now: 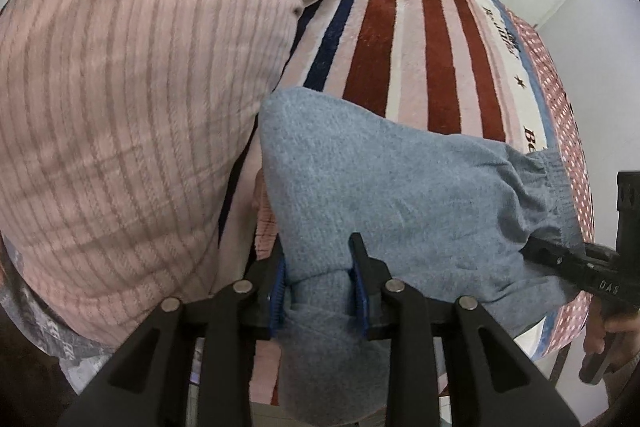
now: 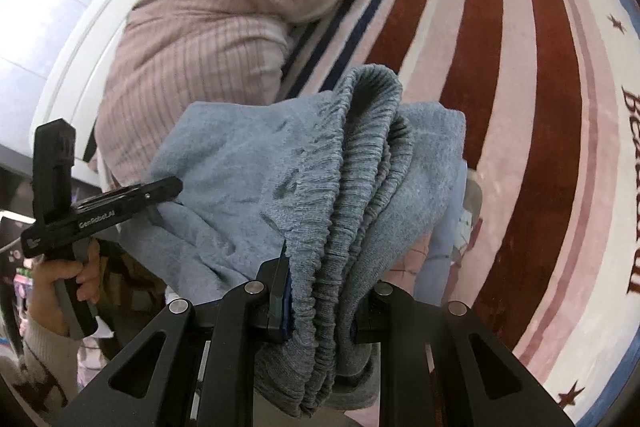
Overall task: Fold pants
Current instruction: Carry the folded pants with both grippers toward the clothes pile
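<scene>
From the left wrist camera, the left gripper is squeezing a bunched bit of the blue-grey pants between its two blue pads. The rest of the pants spread out in front of it, over a striped blanket with red, pink and white bands. A big pink ribbed quilt fills the space to the left of the tool. Off to its right, the right gripper pokes into the far edge of the pants (a hand holds its handle).

From the right wrist camera, the right gripper is clamped on the stretchy waistband, which is bunched in many layers between its fingers. The pants hang ahead and to its left. There the left gripper touches the cloth, held by the left hand. The blanket lies ahead and to the right.
</scene>
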Available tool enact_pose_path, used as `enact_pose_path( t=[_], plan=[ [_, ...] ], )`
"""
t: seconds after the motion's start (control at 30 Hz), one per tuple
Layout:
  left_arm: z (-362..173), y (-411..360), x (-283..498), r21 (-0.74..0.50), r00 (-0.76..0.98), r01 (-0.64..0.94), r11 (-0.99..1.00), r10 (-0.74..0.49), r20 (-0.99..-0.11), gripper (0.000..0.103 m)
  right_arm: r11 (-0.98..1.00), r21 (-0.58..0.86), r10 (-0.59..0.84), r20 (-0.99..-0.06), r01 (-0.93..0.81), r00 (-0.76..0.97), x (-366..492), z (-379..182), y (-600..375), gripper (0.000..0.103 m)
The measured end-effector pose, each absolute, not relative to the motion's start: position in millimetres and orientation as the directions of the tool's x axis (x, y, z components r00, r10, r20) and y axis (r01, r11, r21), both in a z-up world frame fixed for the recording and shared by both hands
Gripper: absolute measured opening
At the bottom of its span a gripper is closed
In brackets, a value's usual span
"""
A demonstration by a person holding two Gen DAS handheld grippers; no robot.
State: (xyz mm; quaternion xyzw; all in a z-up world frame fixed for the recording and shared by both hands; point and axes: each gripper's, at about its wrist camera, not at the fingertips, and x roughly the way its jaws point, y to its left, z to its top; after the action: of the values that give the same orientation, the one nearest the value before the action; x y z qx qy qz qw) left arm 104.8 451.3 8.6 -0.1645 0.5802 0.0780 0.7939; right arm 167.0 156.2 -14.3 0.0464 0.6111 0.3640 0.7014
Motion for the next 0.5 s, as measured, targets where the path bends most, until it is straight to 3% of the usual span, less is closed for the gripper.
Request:
enact_pose_path(
  t=[0.5],
  plan=[
    [-6.1, 446.6, 121.5, -0.112, 0.293, -0.317, 0.942, -0.015, -0.956, 0.034, 0.774, 0.480, 0.524, -0.852, -0.413, -0.007, 159.7, -31.6, 160.6, 0.019]
  ],
)
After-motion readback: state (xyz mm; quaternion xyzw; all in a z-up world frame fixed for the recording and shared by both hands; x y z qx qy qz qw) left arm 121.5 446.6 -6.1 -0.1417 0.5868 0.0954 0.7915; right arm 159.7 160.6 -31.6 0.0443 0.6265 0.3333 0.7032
